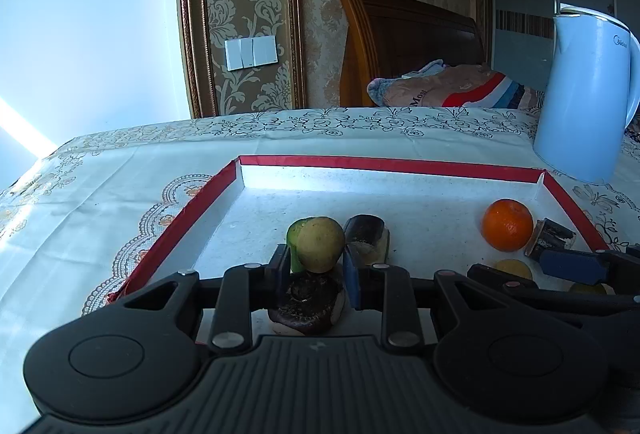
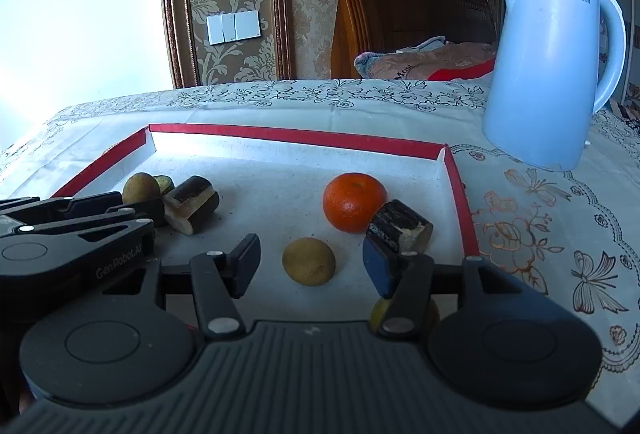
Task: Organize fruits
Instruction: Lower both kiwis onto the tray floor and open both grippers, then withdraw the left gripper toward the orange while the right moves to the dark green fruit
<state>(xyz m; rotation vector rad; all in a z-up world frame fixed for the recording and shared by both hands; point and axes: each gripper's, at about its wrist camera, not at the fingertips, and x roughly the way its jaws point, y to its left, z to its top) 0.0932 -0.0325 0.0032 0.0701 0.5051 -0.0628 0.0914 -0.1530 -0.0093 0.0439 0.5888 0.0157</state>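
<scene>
A shallow white tray with a red rim [image 1: 384,163] [image 2: 296,135] holds the fruit. My left gripper [image 1: 316,262] [image 2: 138,205] is shut on a small yellow-green fruit [image 1: 320,244] [image 2: 140,187]. A green piece [image 1: 295,238] sits just behind that fruit and a dark brown lump [image 1: 306,304] lies under the fingers. My right gripper [image 2: 313,252] stands open around a second yellow-green fruit [image 2: 308,260] [image 1: 514,268] that rests on the tray, with gaps on both sides. A tangerine [image 2: 354,207] [image 1: 507,224] lies beyond it.
Two dark cut cylinders [image 2: 192,203] [image 2: 400,226] lie in the tray, the right one touching the tangerine. Another yellow item [image 2: 380,314] shows under my right finger. A pale blue kettle [image 2: 548,73] [image 1: 584,93] stands on the patterned tablecloth [image 2: 540,234], right of the tray.
</scene>
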